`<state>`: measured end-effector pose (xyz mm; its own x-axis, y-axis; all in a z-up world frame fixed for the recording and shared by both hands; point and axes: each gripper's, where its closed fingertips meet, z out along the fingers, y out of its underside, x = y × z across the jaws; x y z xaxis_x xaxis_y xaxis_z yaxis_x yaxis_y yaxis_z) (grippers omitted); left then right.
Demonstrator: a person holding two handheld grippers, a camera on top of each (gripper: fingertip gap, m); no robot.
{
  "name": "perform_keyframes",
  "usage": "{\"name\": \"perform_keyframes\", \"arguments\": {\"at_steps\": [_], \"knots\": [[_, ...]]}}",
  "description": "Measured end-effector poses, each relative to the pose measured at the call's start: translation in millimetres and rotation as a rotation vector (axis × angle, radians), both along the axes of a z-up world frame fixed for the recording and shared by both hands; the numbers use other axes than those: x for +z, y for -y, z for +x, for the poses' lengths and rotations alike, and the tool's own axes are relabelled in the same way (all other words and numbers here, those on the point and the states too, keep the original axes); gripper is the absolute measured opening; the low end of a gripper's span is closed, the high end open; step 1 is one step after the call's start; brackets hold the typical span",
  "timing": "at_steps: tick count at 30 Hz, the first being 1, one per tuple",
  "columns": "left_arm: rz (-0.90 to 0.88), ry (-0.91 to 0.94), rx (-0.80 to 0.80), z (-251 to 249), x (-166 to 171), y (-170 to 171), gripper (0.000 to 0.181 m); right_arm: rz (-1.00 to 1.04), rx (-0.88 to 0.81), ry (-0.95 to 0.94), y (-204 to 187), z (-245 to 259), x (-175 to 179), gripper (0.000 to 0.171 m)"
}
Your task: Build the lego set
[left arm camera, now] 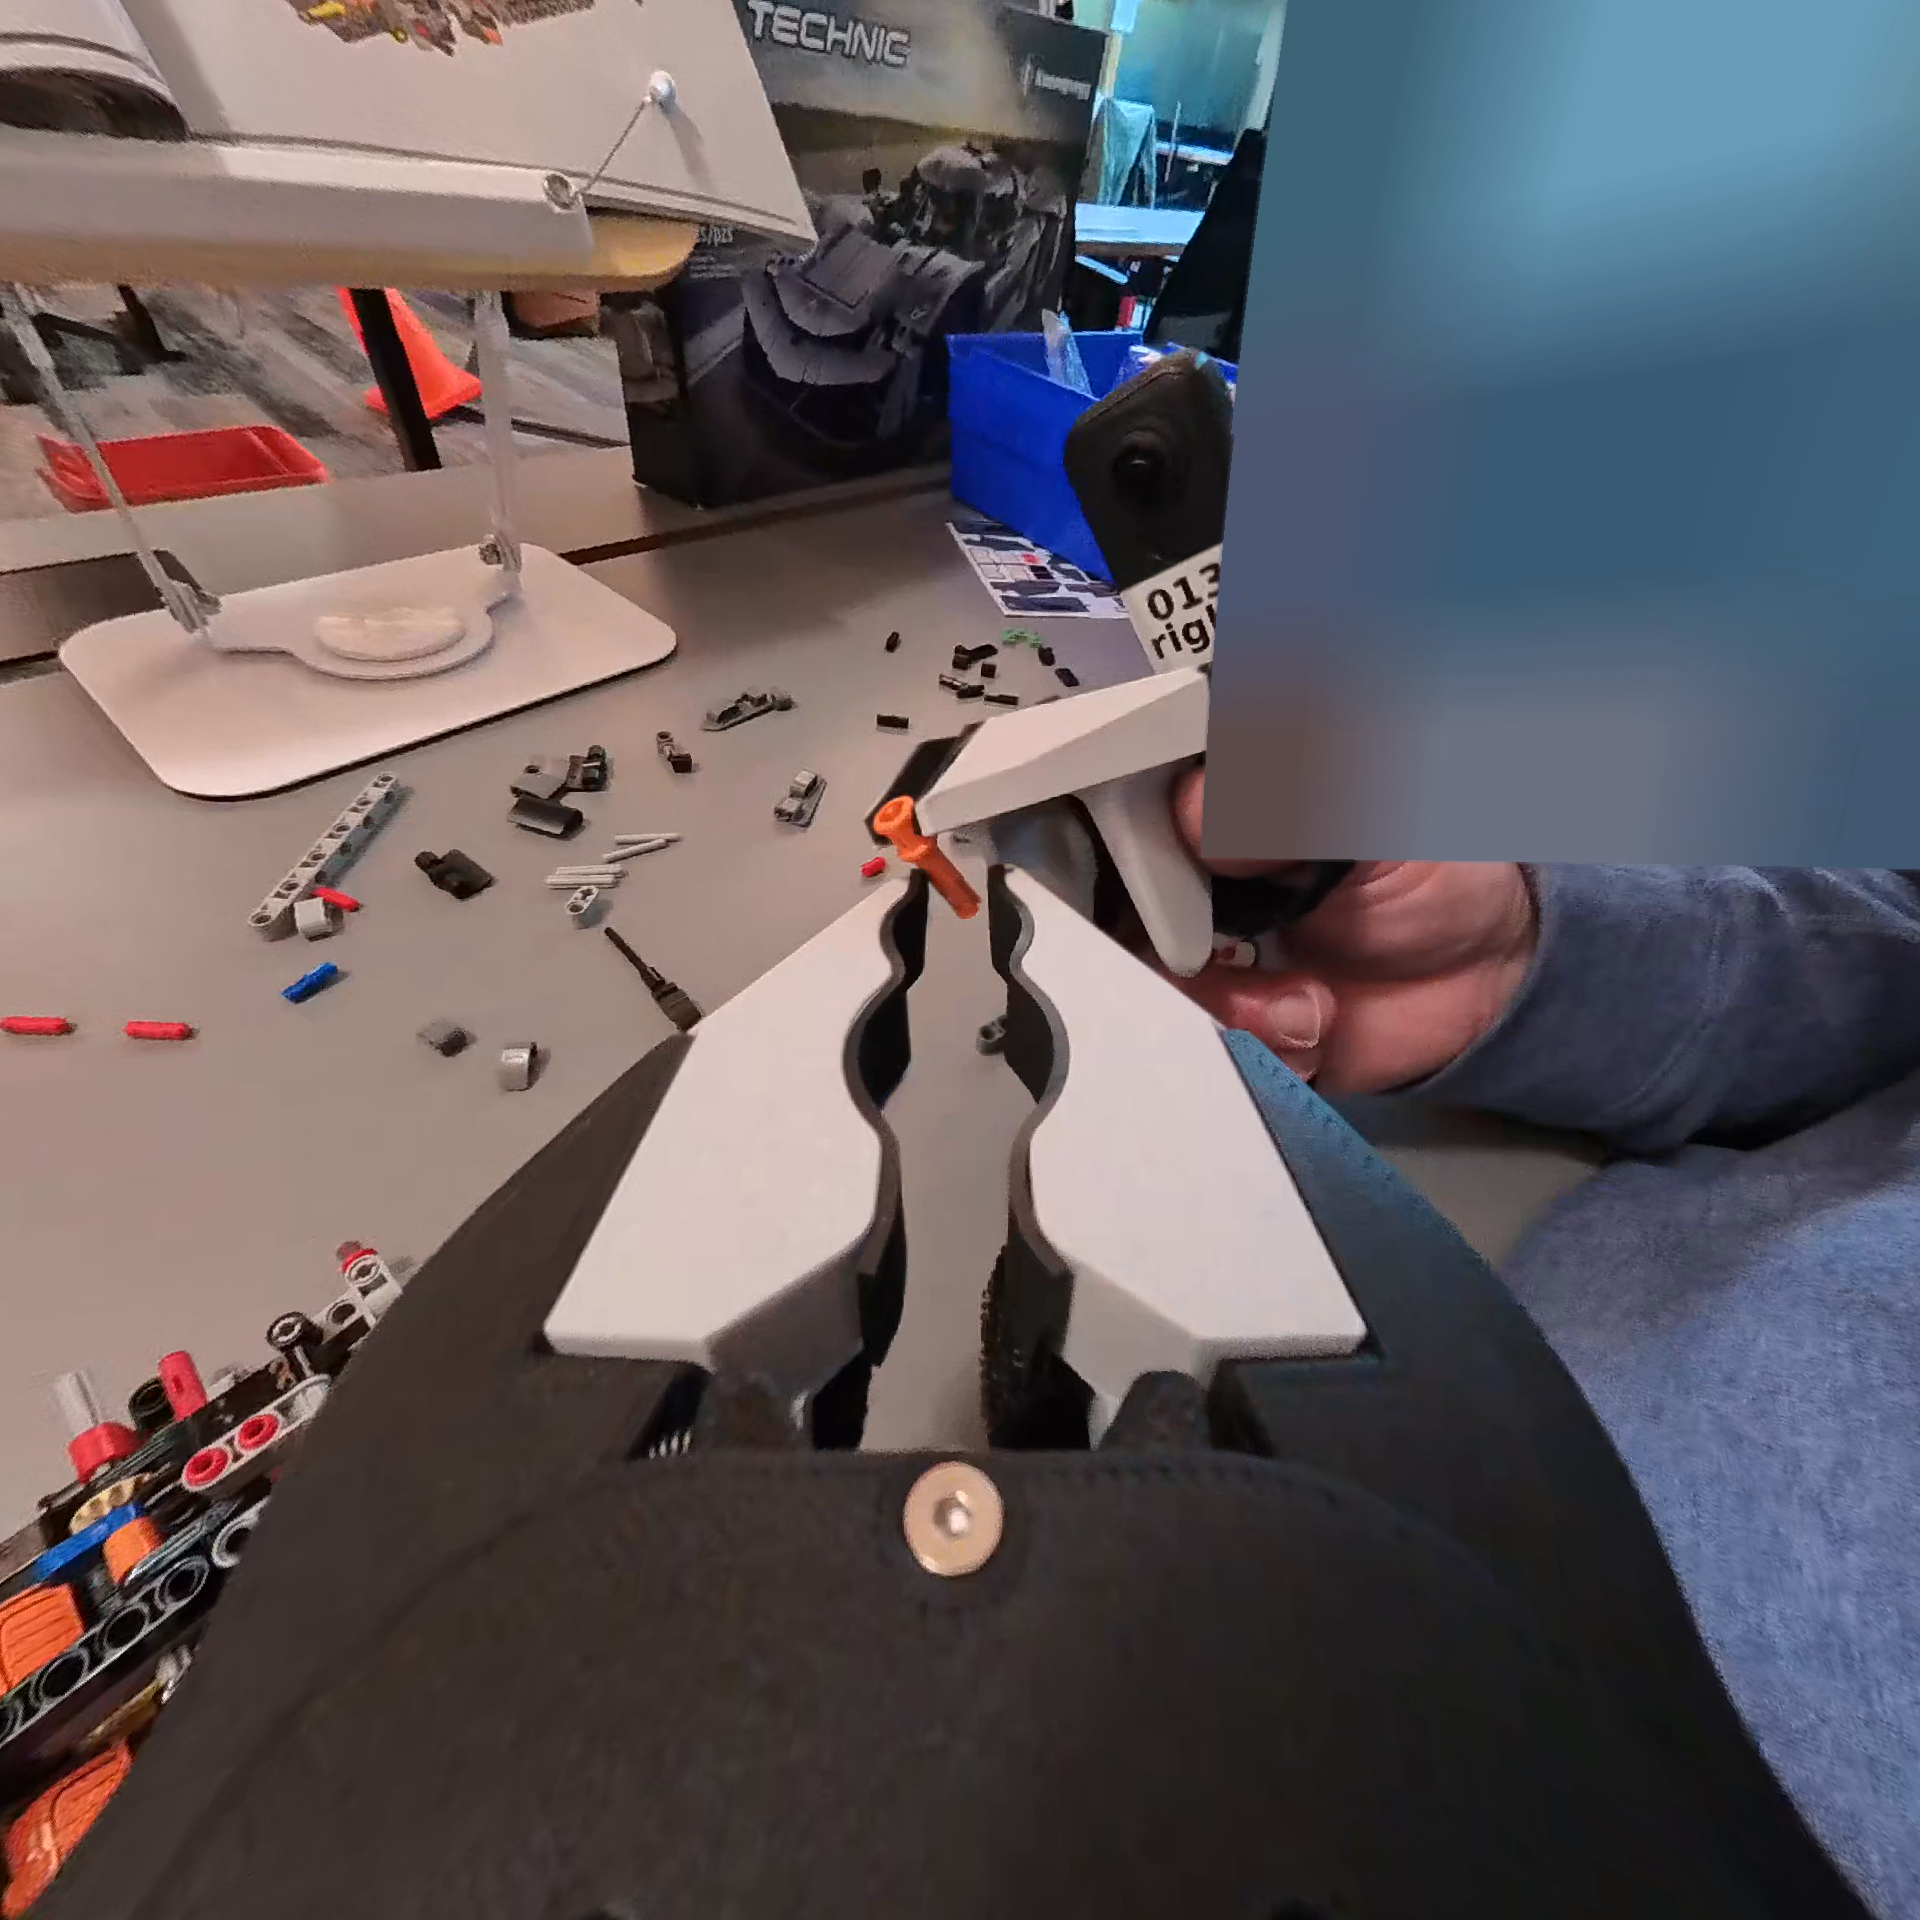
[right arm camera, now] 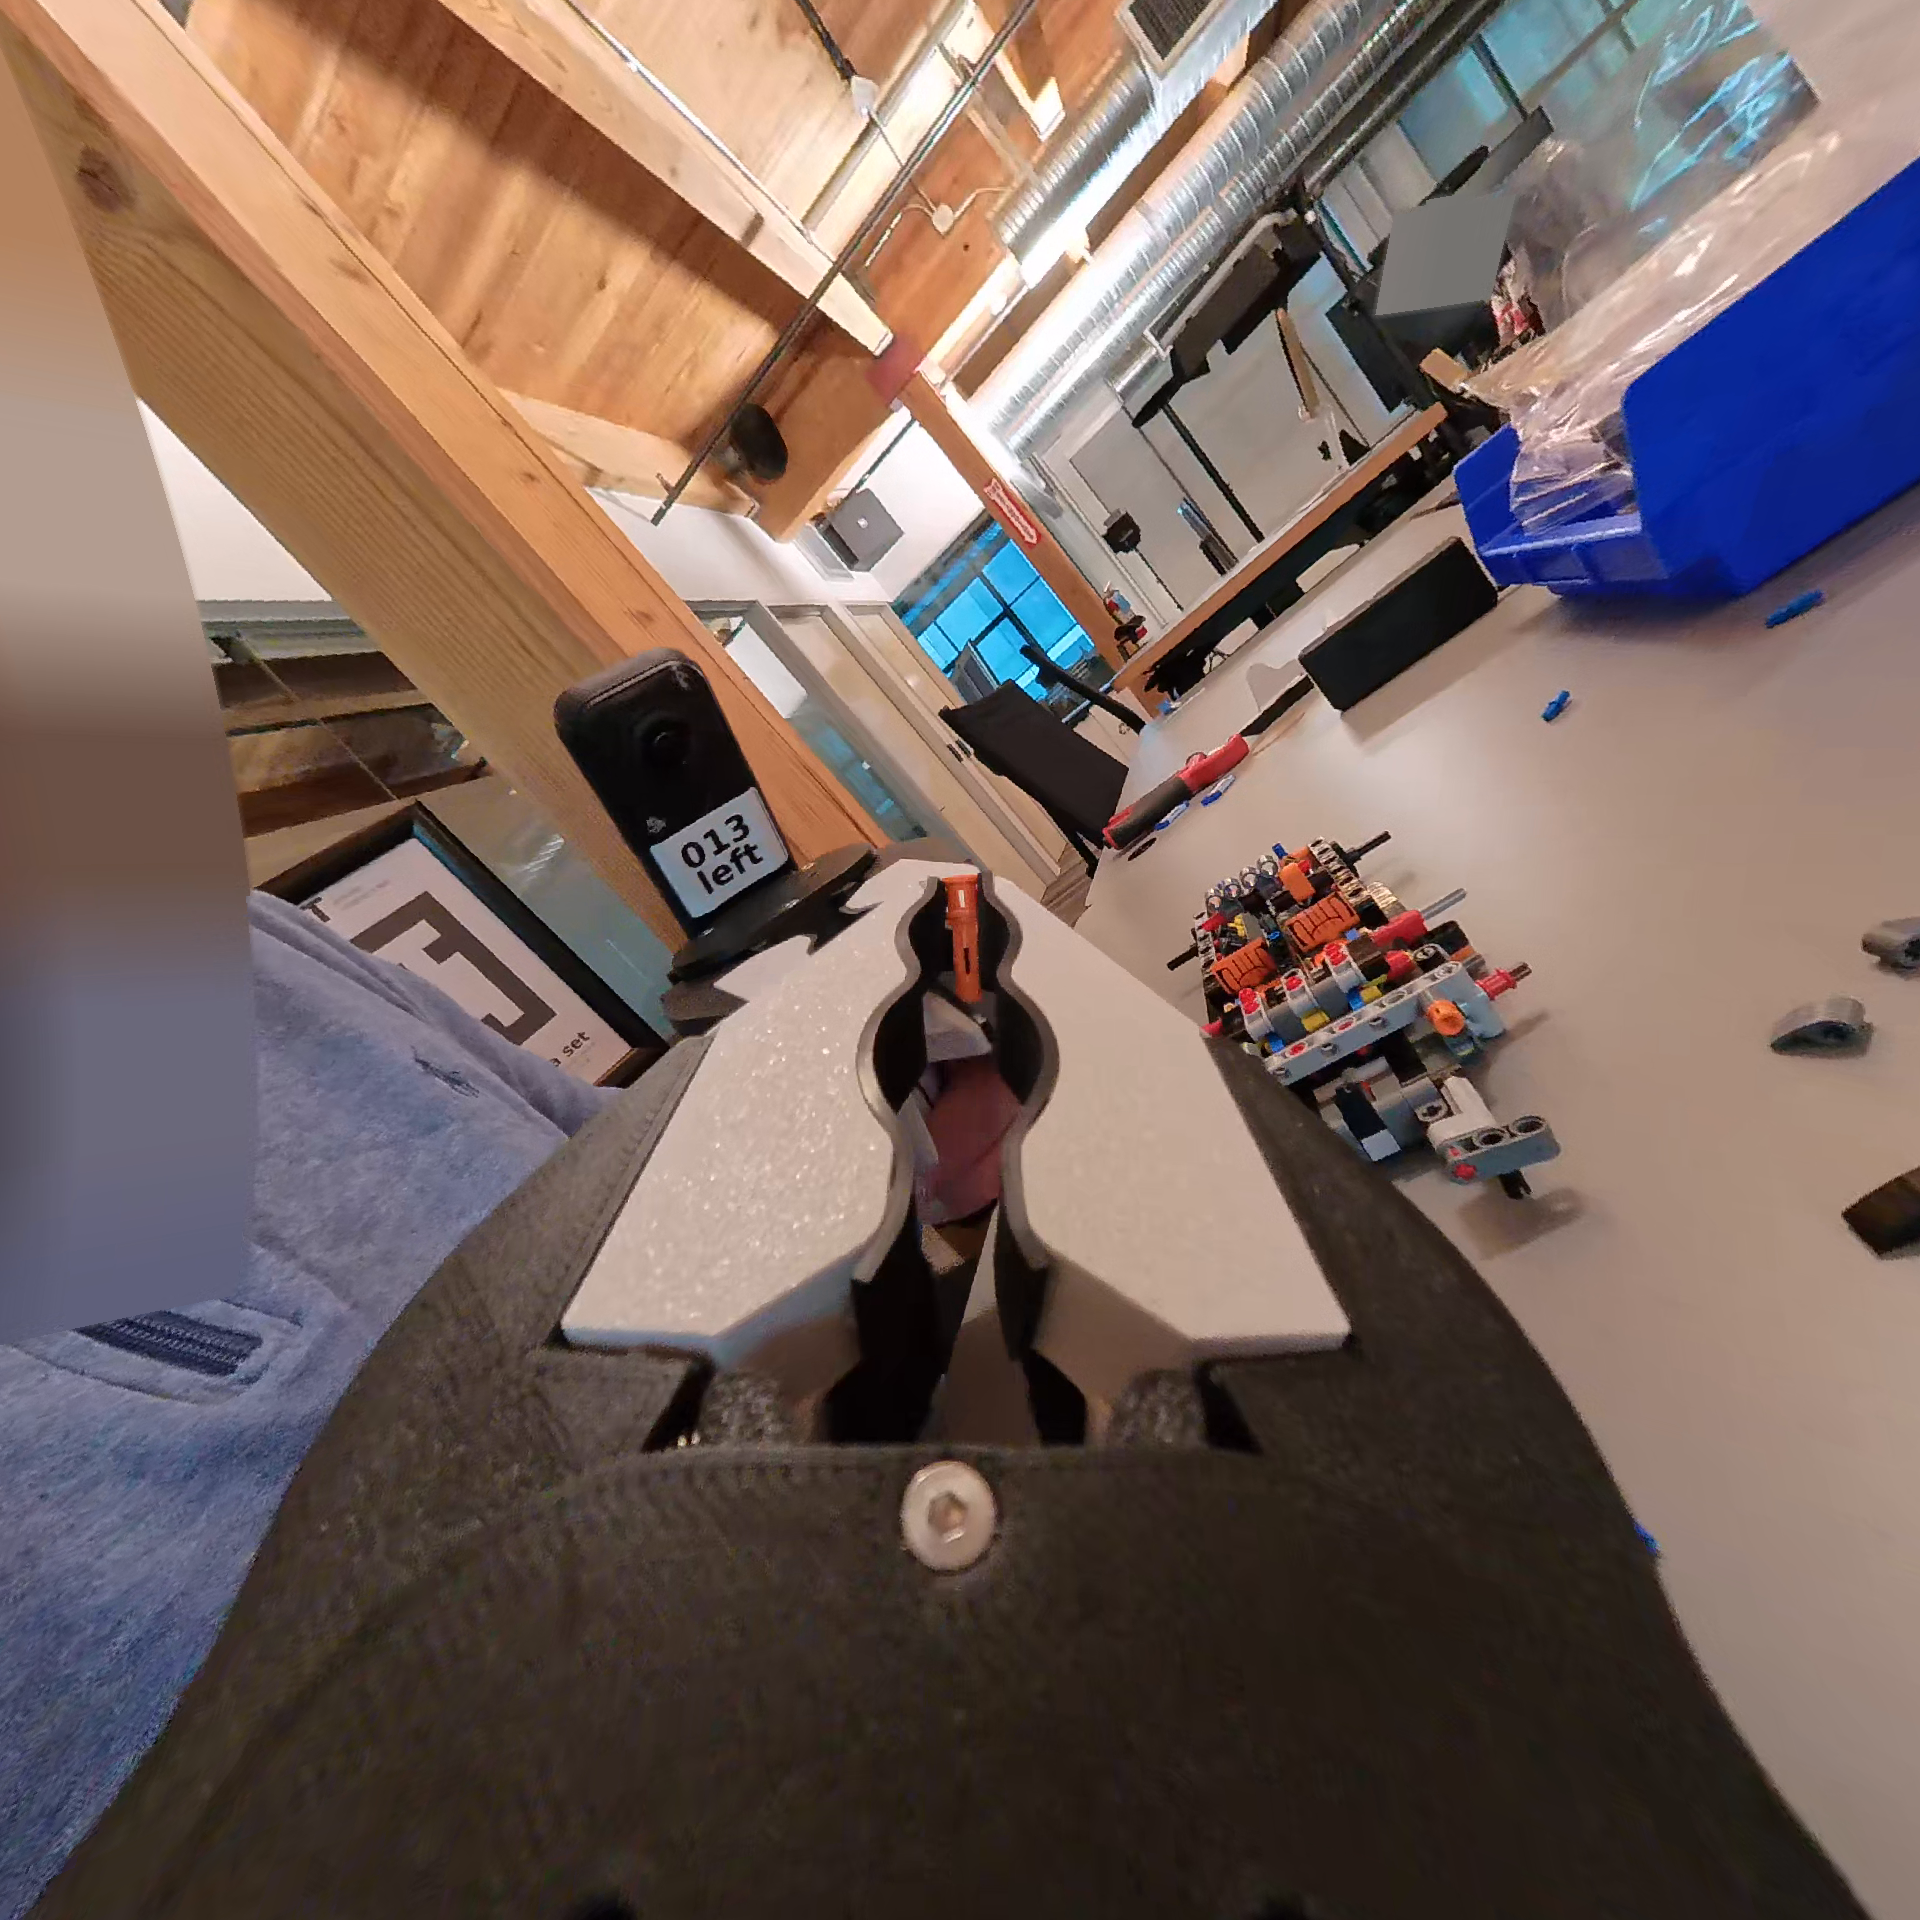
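My right gripper [right arm camera: 958,891] is shut on a small orange pin [right arm camera: 963,940] and holds it in the air above the grey table. In the left wrist view the right gripper [left arm camera: 928,814] comes in from the right, with the orange pin [left arm camera: 928,857] slanting down from its tips. My left gripper [left arm camera: 954,885] is open, and the pin's lower end sits in the gap between its tips. The partly built lego model [right arm camera: 1351,997] lies on the table to the right; it also shows in the left wrist view [left arm camera: 104,1558] at the bottom left.
Loose lego parts [left arm camera: 582,821] lie scattered on the table. A white book stand [left arm camera: 364,665] holds the instruction booklet at the back left. The set's box [left arm camera: 862,312], a blue bin [right arm camera: 1714,468], a red tray [left arm camera: 177,462] and a sticker sheet [left arm camera: 1029,577] stand behind. Left and right tips are no more than a few centimetres apart. From either gripper's tips it is about 15 cm to the partly built lego model [right arm camera: 1351,997].
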<state>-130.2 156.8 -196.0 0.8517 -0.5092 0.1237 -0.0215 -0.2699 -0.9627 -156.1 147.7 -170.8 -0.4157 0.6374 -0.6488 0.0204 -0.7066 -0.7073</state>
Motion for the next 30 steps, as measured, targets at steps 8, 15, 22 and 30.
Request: {"name": "perform_keyframes", "arguments": {"at_steps": [8, 15, 22, 30], "knots": [[0.015, -0.003, -0.024, -0.1, 2.1, 2.7, 0.002, 0.115, -0.016, -0.008, 4.2, 4.8, 5.0, 0.004], [0.036, -0.345, 0.005, -7.7, -8.0, 3.0, 0.001, 0.357, -0.061, 0.112, 4.2, 13.0, -5.5, 0.003], [0.018, -0.599, 0.015, -10.3, -22.2, 4.8, 0.001, 0.513, -0.076, 0.223, 7.2, 15.2, -17.5, 0.011], [0.02, -0.654, 0.021, -8.7, -26.6, 5.5, 0.001, 0.597, -0.078, 0.289, 9.1, 14.6, -27.9, 0.005]]}}
